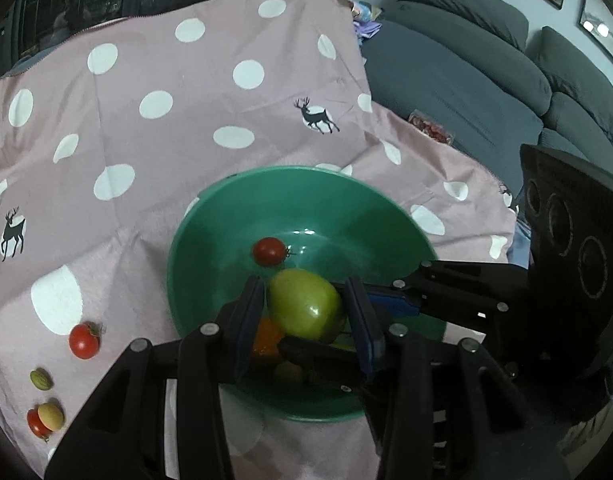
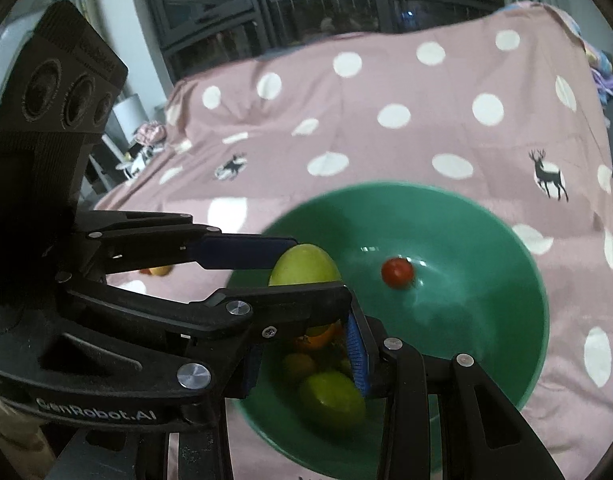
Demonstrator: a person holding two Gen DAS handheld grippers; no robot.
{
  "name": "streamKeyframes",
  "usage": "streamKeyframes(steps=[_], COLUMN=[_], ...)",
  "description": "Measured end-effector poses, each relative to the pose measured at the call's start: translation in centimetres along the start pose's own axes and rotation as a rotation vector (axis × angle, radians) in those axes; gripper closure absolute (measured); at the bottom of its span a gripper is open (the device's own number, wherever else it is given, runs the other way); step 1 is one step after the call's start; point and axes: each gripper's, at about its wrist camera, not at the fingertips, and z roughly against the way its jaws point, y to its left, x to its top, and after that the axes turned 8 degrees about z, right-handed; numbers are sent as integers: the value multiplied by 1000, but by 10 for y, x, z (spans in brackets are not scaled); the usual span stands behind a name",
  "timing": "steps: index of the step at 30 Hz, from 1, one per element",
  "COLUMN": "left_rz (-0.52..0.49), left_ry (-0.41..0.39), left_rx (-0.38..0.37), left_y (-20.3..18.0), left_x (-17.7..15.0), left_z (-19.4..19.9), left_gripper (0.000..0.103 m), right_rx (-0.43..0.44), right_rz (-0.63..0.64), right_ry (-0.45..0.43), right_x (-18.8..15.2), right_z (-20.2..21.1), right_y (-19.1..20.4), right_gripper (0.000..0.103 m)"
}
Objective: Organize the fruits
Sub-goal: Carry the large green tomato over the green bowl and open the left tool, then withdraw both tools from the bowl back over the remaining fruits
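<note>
- Your left gripper (image 1: pixel 306 312) had its blue pads closed on the green fruit (image 1: pixel 304 304), one pad on each flank, holding it over the green bowl (image 1: pixel 210 220).
- That fruit was egg-shaped; in the left wrist view its long axis ran from upper left to lower right, crossing between the pads.
- Your right gripper (image 2: pixel 306 344) reached in from the side, its jaws partly apart; whether they pinched anything I could not tell.
- In the bowl you had one cherry tomato (image 1: pixel 269 251), one orange fruit (image 2: pixel 318 338), one yellowish fruit (image 2: pixel 298 364) and a second green fruit (image 2: pixel 332 398).
- On the spotted cloth (image 1: pixel 166 140) lay four small fruits: two red, one green, one tan.
</note>
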Motion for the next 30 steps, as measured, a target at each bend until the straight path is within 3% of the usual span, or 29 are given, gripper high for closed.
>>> streamKeyframes(steps=[3, 6, 9, 12, 16, 20, 23, 30], left_rz=[6, 41, 84, 127, 237, 319, 352, 448], left_ry=[3, -21, -65, -135, -233, -299, -340, -351], left_rx=[-1, -7, -25, -1, 19, 66, 151, 348], left_y=[0, 4, 11, 24, 53, 82, 103, 151], left_x=[1, 3, 4, 5, 2, -8, -23, -66], left_z=[-4, -4, 6, 26, 57, 87, 110, 147], left_gripper=[59, 37, 32, 17, 0, 1, 0, 0], right_rx=[-16, -21, -36, -41, -87, -93, -50, 42], right_rz=[-10, -36, -72, -112, -207, -248, -253, -79], right_ry=[17, 25, 34, -16, -111, -183, -241, -249], right_x=[-5, -8, -11, -14, -17, -17, -13, 10], right_z=[0, -1, 0, 16, 43, 58, 64, 48], right_y=[-3, -12, -22, -37, -61, -69, -63, -7], right_gripper=[65, 64, 62, 58, 45, 45, 44, 43])
